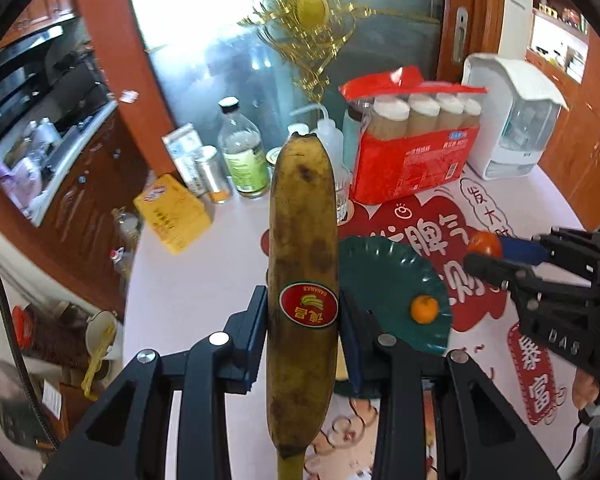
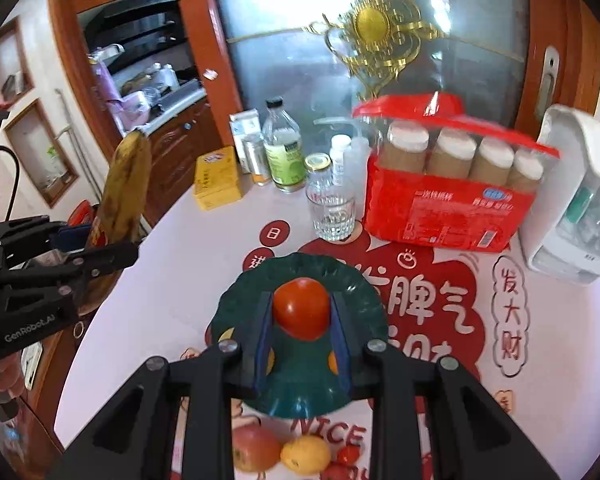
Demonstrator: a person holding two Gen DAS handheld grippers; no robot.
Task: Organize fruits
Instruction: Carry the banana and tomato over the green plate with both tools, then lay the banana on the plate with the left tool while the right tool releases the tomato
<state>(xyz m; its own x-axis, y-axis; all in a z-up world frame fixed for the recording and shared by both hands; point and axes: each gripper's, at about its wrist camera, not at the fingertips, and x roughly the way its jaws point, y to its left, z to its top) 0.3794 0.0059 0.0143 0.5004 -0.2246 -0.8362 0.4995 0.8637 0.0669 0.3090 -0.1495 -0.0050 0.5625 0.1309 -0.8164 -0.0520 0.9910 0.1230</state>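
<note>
My left gripper (image 1: pixel 303 312) is shut on a spotted yellow banana (image 1: pixel 302 264) with a red sticker and holds it upright above the table. It also shows in the right wrist view (image 2: pixel 122 188), at the far left. My right gripper (image 2: pixel 300 312) is shut on a red tomato (image 2: pixel 301 307) above the dark green plate (image 2: pixel 352 292). In the left wrist view the tomato (image 1: pixel 485 243) hangs right of the plate (image 1: pixel 384 268). A small orange (image 1: pixel 424 309) lies on the plate. An apple (image 2: pixel 256 453) and a yellow citrus fruit (image 2: pixel 305 454) lie on the table near the plate's front edge.
Behind the plate stand a glass of water (image 2: pixel 332 212), a red pack of cups (image 2: pixel 448 184), bottles (image 2: pixel 282 148), a yellow box (image 2: pixel 216 178) and a white dispenser (image 2: pixel 576 200). The table edge runs along the left, with kitchen cabinets beyond.
</note>
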